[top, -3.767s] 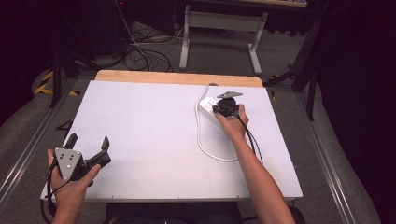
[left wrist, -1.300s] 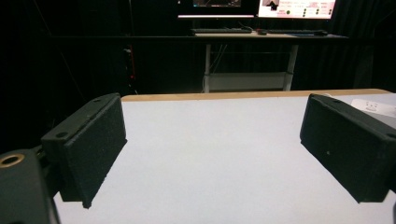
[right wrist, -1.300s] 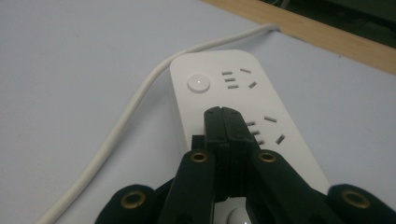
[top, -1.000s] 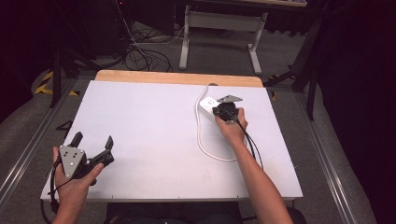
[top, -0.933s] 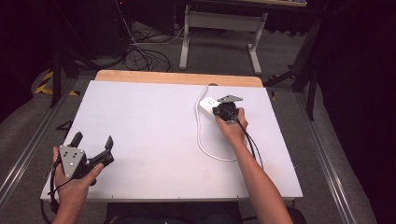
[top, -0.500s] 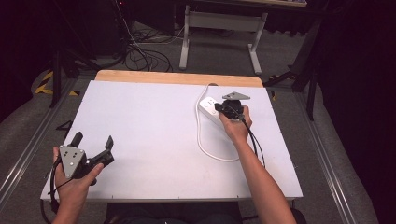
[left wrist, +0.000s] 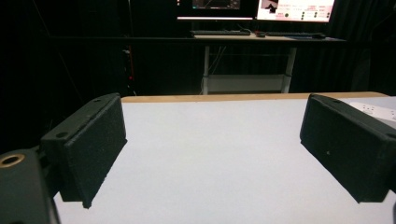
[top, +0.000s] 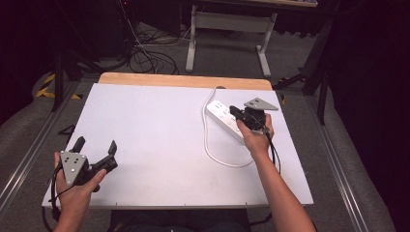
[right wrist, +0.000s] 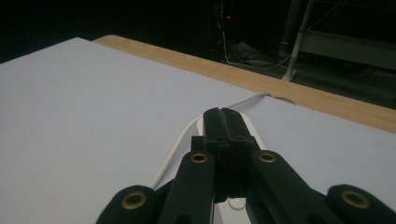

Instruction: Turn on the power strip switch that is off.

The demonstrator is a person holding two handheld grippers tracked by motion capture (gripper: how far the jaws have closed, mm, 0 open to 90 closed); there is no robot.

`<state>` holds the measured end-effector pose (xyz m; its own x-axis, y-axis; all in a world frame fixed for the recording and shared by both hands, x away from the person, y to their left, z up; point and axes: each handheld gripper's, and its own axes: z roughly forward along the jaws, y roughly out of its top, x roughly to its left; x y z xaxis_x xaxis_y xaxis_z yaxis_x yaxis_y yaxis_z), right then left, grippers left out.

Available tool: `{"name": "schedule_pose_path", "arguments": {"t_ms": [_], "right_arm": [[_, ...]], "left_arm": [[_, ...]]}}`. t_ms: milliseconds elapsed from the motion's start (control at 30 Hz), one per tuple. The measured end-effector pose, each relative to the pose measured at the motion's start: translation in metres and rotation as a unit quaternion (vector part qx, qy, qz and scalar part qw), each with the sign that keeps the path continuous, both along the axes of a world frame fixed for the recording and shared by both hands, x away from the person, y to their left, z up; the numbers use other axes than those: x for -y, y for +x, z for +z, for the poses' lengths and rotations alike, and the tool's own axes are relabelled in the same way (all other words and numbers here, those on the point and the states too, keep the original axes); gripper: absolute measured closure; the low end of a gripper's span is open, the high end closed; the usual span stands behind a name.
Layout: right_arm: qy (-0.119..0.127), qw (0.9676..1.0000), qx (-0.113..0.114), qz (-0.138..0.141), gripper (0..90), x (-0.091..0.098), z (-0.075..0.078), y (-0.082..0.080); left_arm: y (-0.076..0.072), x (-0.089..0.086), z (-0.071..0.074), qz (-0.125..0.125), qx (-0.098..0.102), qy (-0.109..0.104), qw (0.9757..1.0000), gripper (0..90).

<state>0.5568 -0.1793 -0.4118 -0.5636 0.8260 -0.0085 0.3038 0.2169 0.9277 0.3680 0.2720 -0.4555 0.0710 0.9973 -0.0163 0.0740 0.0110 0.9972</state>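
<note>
Right hand-held gripper [top: 235, 112] is clenched, jaws pressed flat together with nothing between them, tips hovering over the power strip [top: 221, 117]. Power strip: white, long rectangular block, rounded corners, several sockets on its top face, lying diagonally on the right half of the table [top: 159, 130], near the far edge. White cord [top: 208, 145] leaves its far end, runs to the wooden strip at the table's back, and another stretch curves in 1 loop toward the near side. In the right gripper view the strip [right wrist: 252, 128] sits directly under the closed jaws. Left hand-held gripper [top: 96, 154] is released, jaws wide apart, empty, at the near left corner.
</note>
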Motion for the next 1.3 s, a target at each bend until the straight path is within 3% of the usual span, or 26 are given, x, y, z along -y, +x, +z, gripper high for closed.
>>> {"name": "schedule_pose_path", "arguments": {"t_ms": [333, 367, 567, 800, 1133, 1300], "right_arm": [[0.023, 0.9988, 0.042, 0.014, 90.0, 0.017, 0.005, -0.043], [0.023, 0.9983, 0.050, 0.017, 90.0, 0.019, 0.005, -0.053], [0.043, 0.9958, 0.080, 0.010, 90.0, 0.031, 0.003, -0.072], [0.069, 0.9923, 0.102, -0.009, 90.0, 0.046, 0.000, -0.082], [0.087, 0.9903, 0.107, -0.021, 90.0, 0.054, -0.003, -0.079], [0.093, 0.9896, 0.108, -0.020, 85.3, 0.053, -0.003, -0.079]], "left_arm": [[0.000, 0.001, 0.001, -0.003, 0.002, -0.004, 1.0000, 7.7], [0.000, 0.001, 0.001, -0.002, 0.003, -0.004, 1.0000, 7.7], [0.000, 0.001, 0.001, -0.004, 0.002, -0.005, 1.0000, 7.7], [0.001, 0.000, 0.001, -0.002, 0.002, -0.004, 1.0000, 7.7], [0.001, -0.001, 0.000, 0.000, 0.001, -0.008, 1.0000, 7.7], [0.000, -0.002, 0.001, 0.001, 0.002, -0.006, 1.0000, 7.7]]}}
